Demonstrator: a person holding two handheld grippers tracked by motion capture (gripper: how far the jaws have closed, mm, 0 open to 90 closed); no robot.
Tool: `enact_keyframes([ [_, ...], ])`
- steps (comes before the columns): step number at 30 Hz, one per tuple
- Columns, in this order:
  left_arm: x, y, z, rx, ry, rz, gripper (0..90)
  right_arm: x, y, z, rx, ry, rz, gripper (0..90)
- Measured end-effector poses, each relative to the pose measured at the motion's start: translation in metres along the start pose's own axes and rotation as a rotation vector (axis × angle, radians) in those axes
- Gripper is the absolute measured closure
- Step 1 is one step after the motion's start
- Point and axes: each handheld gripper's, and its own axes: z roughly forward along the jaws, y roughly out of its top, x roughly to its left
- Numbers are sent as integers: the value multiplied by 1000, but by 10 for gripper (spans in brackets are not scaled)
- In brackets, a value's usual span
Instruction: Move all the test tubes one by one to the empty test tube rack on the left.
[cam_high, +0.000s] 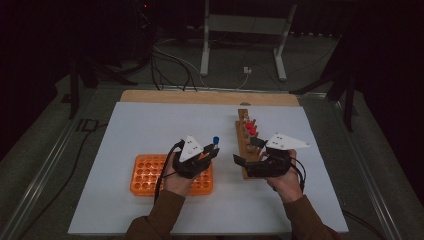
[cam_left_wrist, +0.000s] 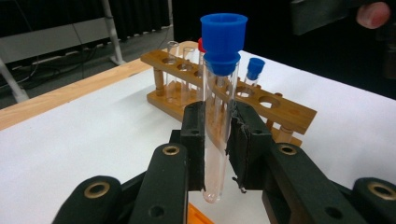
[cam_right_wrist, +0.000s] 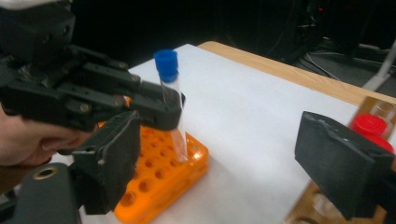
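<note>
Test tube (cam_left_wrist: 217, 126), clear glass with a blue stopper (cam_left_wrist: 223, 43), is held nearly upright, long axis close to vertical, stopper end up and rounded bottom down. It is clamped at mid-length between the pads of the left hand-held gripper (cam_left_wrist: 215, 140), so the glass lies straight ahead of that gripper and inside its grip.

In the right gripper view the tube's lower end (cam_right_wrist: 180, 147) is seen hanging just above the near corner of the orange rack (cam_right_wrist: 161, 179), over its grid of holes; whether it is lined up with one hole cannot be told. The coming move is judged to be a short straight descent along the tube's own axis into a hole.

The right hand-held gripper (cam_high: 247, 159) is held with jaws wide apart, empty, beside the wooden rack (cam_high: 244, 145), which carries red-capped tubes (cam_high: 250, 129). The left hand is clearly the nearer one to the orange rack.

Open white tabletop (cam_high: 150, 125) lies between the two racks and beyond them; the orange rack sits well inside the tabletop's near edge, with free room above it.
</note>
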Motion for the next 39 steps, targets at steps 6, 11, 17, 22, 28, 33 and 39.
enact_keyframes([
  [6, 3, -2, 0, 5, 16, 0, 775, -4, -7, -6, 4, -39, 15, 21],
  [11, 7, -4, 0, 9, 33, -5, 775, -6, -13, -14, -7, -67, 21, 0],
  [17, 12, -6, 1, 14, 53, -9, 775, -7, -19, -20, -11, -86, 25, 0],
  [22, 15, -8, 3, 20, 70, -12, 774, -8, -24, -25, -13, -93, 27, 0],
  [28, 18, -12, 8, 41, 83, -14, 774, -10, -30, -28, -17, -99, 40, 0],
  [33, 21, -18, 15, 71, 85, -26, 774, -11, -31, -30, -20, -103, 41, 0],
  [39, 24, -25, 19, 132, 95, -50, 774, -11, -32, -32, -24, -101, 39, 0],
])
